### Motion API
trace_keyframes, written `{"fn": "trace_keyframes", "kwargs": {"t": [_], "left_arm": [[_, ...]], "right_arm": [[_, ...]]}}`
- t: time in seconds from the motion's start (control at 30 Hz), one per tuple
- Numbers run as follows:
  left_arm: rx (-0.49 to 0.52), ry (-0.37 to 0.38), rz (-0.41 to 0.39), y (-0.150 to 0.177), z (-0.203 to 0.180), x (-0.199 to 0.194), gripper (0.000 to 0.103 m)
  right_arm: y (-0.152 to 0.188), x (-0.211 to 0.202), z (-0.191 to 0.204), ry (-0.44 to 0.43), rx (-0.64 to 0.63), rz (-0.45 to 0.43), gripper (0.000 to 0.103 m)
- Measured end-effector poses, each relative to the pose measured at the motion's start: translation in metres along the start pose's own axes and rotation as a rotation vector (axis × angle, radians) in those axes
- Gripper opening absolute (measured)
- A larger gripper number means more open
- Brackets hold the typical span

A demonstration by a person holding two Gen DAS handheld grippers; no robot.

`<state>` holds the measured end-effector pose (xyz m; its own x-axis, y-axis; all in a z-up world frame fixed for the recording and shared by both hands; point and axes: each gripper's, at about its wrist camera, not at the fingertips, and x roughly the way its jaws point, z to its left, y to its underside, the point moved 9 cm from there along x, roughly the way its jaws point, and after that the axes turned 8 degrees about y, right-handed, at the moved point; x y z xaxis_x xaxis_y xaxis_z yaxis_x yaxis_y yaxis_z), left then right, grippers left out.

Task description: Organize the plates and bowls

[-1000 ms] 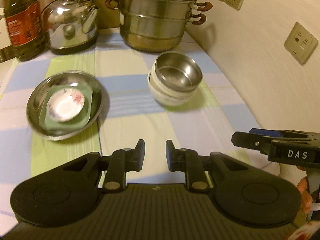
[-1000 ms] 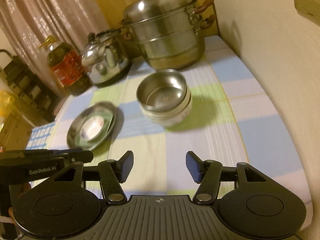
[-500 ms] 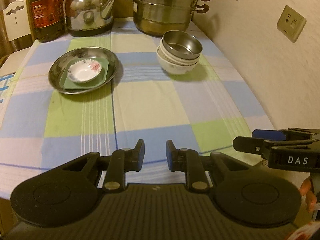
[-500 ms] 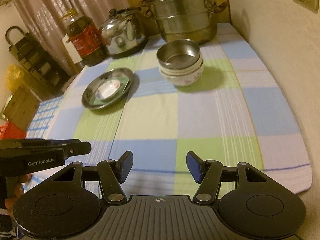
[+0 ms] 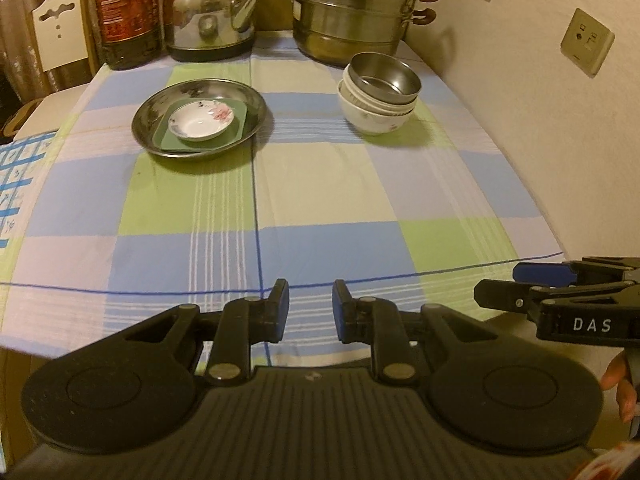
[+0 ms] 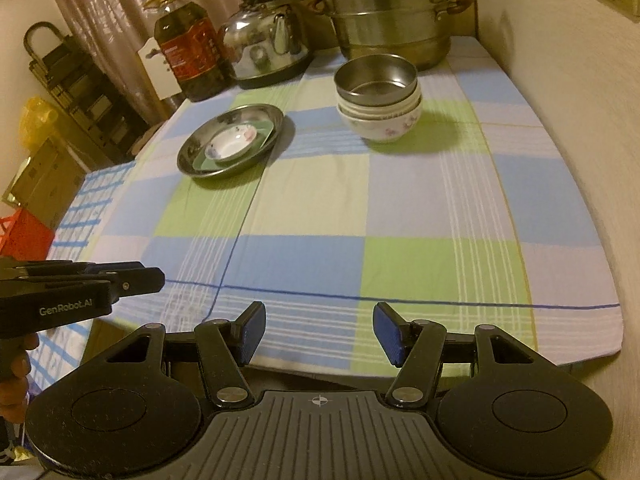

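Observation:
A steel plate (image 5: pixel 160 114) (image 6: pixel 196 146) sits at the table's far left, holding a green square plate (image 5: pixel 240 126) with a small white flowered saucer (image 5: pixel 200 124) (image 6: pixel 232 143) on top. A stack of white bowls (image 5: pixel 374 114) (image 6: pixel 380 120), topped by a steel bowl (image 5: pixel 384 78) (image 6: pixel 376 80), stands at the far right. My left gripper (image 5: pixel 310 306) is open and empty, over the table's near edge. My right gripper (image 6: pixel 319 332) is open wider and empty, also at the near edge. Each gripper shows in the other's view.
A checked cloth (image 5: pixel 320 200) covers the table. At the back stand an oil bottle (image 5: pixel 126 12), a steel kettle (image 5: pixel 210 16) and a tall steel steamer pot (image 5: pixel 352 12). A wall with sockets (image 5: pixel 586 46) runs along the right. Boxes and a rack (image 6: pixel 80 96) stand left of the table.
Both grippers have pulled back from the dishes toward the table's near edge. The plates and bowls now look farther away. Neither stack has moved.

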<state>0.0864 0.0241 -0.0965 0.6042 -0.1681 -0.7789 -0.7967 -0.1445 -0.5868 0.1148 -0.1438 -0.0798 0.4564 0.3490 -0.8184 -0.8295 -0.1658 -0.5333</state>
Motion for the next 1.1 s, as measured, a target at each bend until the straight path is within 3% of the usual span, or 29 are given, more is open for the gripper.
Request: {"fn": "trace_keyframes", "kwargs": {"t": [0.73, 1.1], "left_arm": [[-0.021, -0.022, 0.015, 0.012, 0.01, -0.008, 0.02], [0.028, 0.005, 0.008, -0.005, 0.007, 0.005, 0.02]], "right_arm": [[0.008, 0.011, 0.01, -0.004, -0.042, 0.038, 0.06], [0.002, 0.016, 0.01, 0.007, -0.022, 0.04, 0.06]]}}
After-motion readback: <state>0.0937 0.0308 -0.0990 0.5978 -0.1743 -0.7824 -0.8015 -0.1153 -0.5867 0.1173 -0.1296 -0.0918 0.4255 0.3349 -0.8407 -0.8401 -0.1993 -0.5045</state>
